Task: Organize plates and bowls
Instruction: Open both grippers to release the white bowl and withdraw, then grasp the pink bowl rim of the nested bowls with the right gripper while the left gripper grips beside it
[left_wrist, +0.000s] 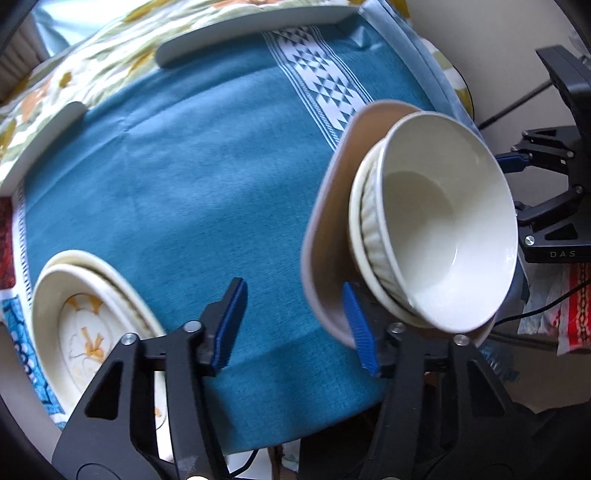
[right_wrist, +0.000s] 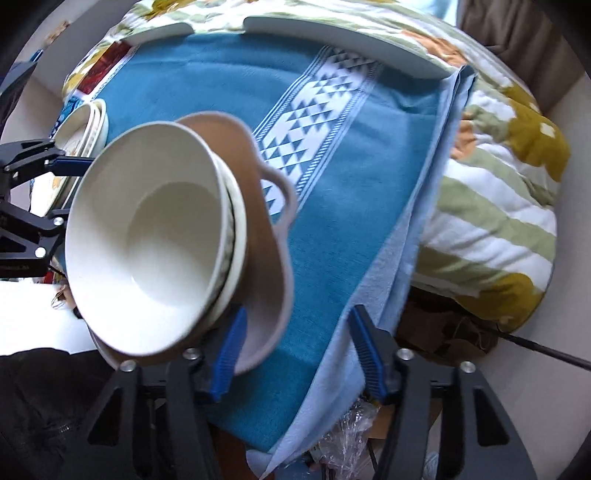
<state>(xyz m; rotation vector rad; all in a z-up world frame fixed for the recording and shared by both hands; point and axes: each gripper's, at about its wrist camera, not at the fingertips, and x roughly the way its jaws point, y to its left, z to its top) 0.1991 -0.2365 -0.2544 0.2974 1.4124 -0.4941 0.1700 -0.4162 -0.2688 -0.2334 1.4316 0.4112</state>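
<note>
Bowl stack (left_wrist: 443, 221) stood on the blue cloth (left_wrist: 184, 166), flanked by both grippers: left gripper (left_wrist: 295, 325) and right gripper (right_wrist: 299, 354) part-open, gripping nothing, one pad of each beside the pink dish (right_wrist: 269, 258); plates (left_wrist: 85, 325) lay left of the stack

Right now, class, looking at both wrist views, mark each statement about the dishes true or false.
1. A plain white bowl tops the stack. True.
2. The stack's bottom dish is green. False: it is a pinkish-brown dish with a handle.
3. The cloth under the stack is teal. True.
4. The dish with the orange pattern sits inside the stack. False: it sits apart on the cloth.
</note>
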